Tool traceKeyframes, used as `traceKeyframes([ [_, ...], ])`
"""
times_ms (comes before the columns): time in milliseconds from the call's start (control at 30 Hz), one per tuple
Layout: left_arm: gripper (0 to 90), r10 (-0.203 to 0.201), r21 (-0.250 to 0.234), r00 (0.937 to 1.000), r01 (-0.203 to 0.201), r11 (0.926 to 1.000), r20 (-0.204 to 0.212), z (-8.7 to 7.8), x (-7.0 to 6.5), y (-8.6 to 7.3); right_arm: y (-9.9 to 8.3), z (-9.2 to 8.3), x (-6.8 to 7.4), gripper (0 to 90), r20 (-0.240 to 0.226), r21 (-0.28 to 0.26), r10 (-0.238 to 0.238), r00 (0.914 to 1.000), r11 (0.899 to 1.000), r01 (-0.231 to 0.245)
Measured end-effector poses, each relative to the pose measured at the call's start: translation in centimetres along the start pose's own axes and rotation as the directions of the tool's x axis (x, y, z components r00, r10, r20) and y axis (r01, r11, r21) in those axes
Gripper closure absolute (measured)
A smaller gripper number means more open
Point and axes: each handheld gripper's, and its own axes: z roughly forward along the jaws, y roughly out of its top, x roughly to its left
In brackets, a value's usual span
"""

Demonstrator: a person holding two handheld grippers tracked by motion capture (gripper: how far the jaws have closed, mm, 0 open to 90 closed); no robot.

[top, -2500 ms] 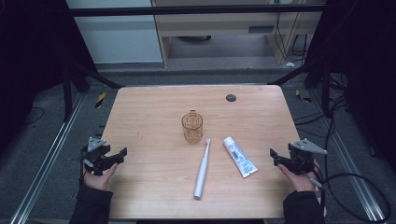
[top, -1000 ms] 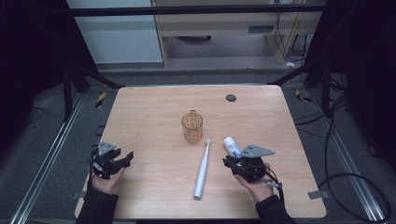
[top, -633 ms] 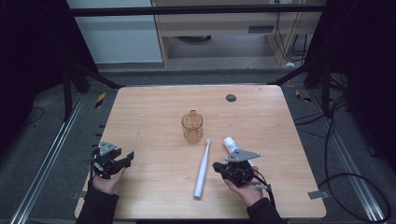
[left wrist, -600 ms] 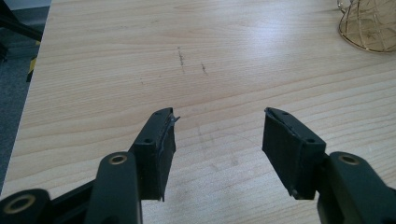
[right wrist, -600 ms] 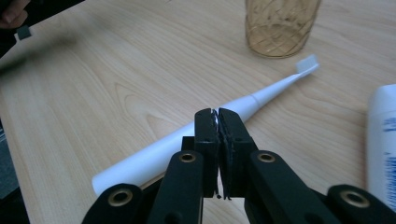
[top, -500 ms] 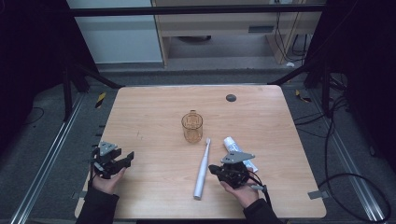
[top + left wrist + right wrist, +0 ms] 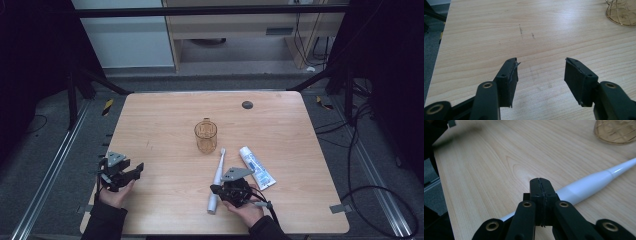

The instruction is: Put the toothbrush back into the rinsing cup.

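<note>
A white electric toothbrush [image 7: 217,177] lies on the wooden table [image 7: 160,120], head towards an amber see-through cup [image 7: 205,136]. My right gripper [image 7: 214,190] is low beside the toothbrush handle, near its bottom end. In the right gripper view its jaws [image 7: 540,184] are pressed pad to pad with nothing between them, and the toothbrush [image 7: 596,182] runs across just beyond the tips. A white toothpaste tube [image 7: 257,167] lies to the right of that hand. My left gripper [image 7: 136,170] rests at the table's left front, open and empty [image 7: 541,67].
A small black disc [image 7: 247,104] sits near the table's far edge. The cup [image 7: 622,12] stands far ahead to the right of the left jaws. Metal rails and cables run along the floor on both sides of the table.
My right gripper has moved from the table's right edge leftwards, past the toothpaste, to the toothbrush handle. My left gripper shifted slightly inward early on, then stayed still.
</note>
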Motion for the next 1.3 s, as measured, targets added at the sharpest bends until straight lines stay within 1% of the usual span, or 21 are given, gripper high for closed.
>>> traceKeyframes([
  [67, 43.5, 0.000, 0.001, 1.0000, 0.000, 1.0000, 0.000, 0.02, 0.01, 0.00, -0.14, 0.38, 0.28, 90.0, -0.007, 0.016, -0.004, 1.0000, 1.000, 0.004],
  [167, 43.5, 0.001, 0.002, 1.0000, -0.001, 1.0000, 0.001, 0.05, 0.00, -0.01, -0.30, 0.85, 0.48, 89.9, -0.019, 0.027, -0.008, 0.9998, 1.000, 0.009],
  [267, 43.5, 0.003, 0.002, 1.0000, -0.003, 1.0000, 0.000, 0.06, -0.02, -0.01, -0.37, 1.05, 0.69, 89.9, -0.019, 0.035, -0.017, 0.9997, 0.999, 0.017],
  [533, 43.5, 0.003, 0.003, 1.0000, -0.003, 1.0000, 0.000, 0.06, 0.00, -0.02, -0.58, 1.04, 0.68, 89.8, -0.018, 0.047, -0.023, 0.9996, 0.999, 0.024],
  [800, 43.6, 0.005, 0.005, 1.0000, -0.005, 1.0000, 0.000, 0.10, -0.02, -0.02, -0.70, 0.74, 0.60, 89.8, -0.020, 0.047, -0.015, 0.9997, 0.999, 0.016],
  [1033, 43.8, 0.008, 0.007, 1.0000, -0.008, 0.9999, 0.001, 0.12, -0.05, -0.02, -0.73, 0.99, 0.81, 89.8, -0.026, 0.055, -0.025, 0.9993, 0.998, 0.027],
  [1300, 43.8, 0.008, 0.007, 1.0000, -0.008, 0.9999, 0.001, 0.11, -0.04, -0.03, -0.95, 0.65, 0.53, 89.8, -0.021, 0.062, -0.016, 0.9996, 0.998, 0.018],
])
